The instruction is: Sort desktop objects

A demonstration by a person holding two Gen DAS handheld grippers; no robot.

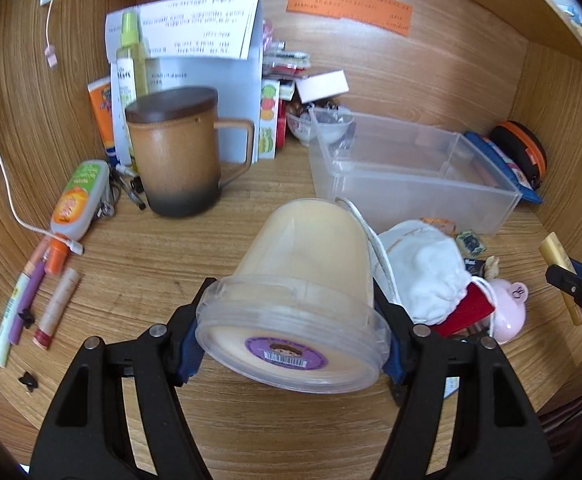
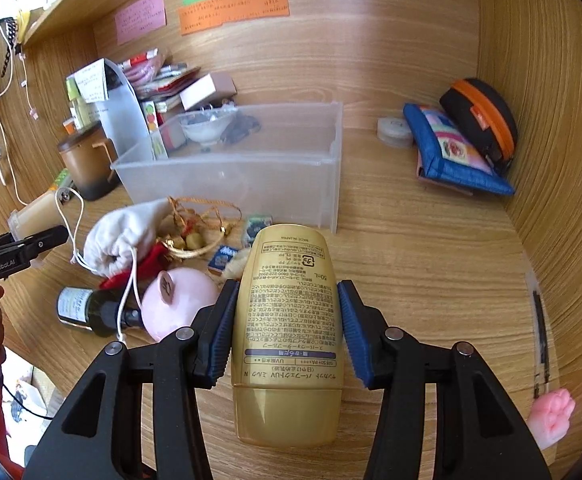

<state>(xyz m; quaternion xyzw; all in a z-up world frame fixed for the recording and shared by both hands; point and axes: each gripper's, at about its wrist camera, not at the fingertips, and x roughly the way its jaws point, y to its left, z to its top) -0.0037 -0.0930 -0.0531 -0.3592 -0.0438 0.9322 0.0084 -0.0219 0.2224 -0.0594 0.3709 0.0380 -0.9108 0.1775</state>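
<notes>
Two claws grip: cream-filled clear tub (image 1: 291, 300); gold tube (image 2: 289, 320), printed label.

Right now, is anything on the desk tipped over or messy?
Yes. A dark bottle lies on its side by the pink pig, with the white pouch cord draped over it. That pile before the clear bin is a jumble. Nothing looks spilled.

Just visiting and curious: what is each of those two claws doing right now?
Left gripper: closed on a clear plastic tub of cream.
Right gripper: closed on a gold bottle.
</notes>
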